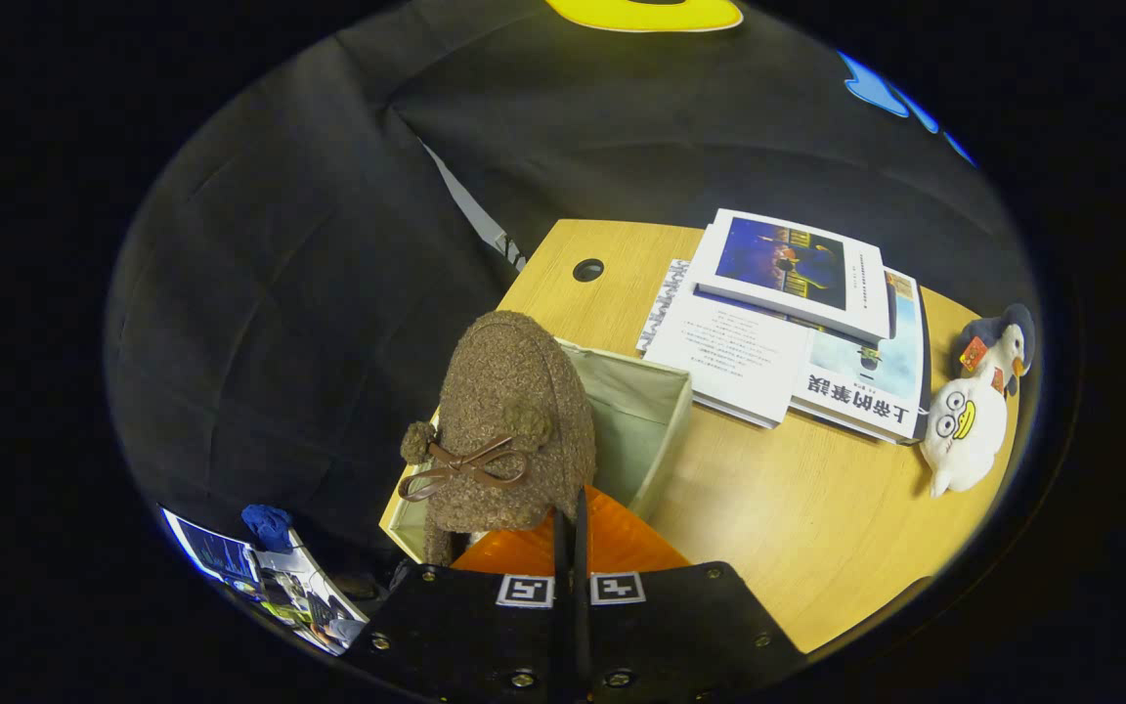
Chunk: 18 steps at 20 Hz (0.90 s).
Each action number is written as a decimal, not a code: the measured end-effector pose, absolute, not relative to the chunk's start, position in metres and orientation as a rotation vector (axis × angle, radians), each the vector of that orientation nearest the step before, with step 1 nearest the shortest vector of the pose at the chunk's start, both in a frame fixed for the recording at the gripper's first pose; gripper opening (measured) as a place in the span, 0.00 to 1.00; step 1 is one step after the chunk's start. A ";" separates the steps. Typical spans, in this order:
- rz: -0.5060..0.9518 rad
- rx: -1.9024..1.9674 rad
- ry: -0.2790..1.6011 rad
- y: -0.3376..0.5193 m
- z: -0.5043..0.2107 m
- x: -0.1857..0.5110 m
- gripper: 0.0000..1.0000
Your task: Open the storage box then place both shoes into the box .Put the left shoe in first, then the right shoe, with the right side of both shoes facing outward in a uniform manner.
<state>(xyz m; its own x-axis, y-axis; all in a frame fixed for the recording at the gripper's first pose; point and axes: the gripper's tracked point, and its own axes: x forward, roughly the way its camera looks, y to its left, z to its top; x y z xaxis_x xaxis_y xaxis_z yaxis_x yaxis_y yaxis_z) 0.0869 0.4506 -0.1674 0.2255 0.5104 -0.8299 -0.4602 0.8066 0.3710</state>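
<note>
- Brown and fuzzy, the shoe [509, 430] hangs just ahead of my gripper [571, 548], toe pointing away from me and a little up, its ribbon bow and two pompoms facing the camera.
- My two fingers stand pressed nearly together, with only a thin slit between them. The shoe's heel end meets them, so I judge I have hold of it by a thin edge at the heel, though the actual pinch point is hidden behind the shoe's own bulk.
- The box [636, 411] sits directly under and beyond the shoe, open, its pale cloth lining showing to the right of the shoe. The shoe's long axis runs roughly along the box's length, so the coming move looks like a straight lowering.
- An orange panel [622, 543] lies just beside my fingers, at the near end of the box. I take it for the opened lid, but cannot be sure.
- Hard to make out: the box's floor, its left wall, and whether another shoe already lies inside.
- Further off on the wooden table [768, 508] are stacked books [798, 323] and a plush duck [964, 425], well apart from the box.
</note>
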 end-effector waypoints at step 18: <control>0.576 0.001 0.945 0.434 -0.147 0.095 0.97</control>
<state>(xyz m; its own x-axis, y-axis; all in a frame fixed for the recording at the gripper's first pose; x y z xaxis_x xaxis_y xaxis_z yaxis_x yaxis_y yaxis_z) 0.0946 0.4339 -0.1470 0.4479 0.4655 -0.7634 -0.4649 0.8505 0.2459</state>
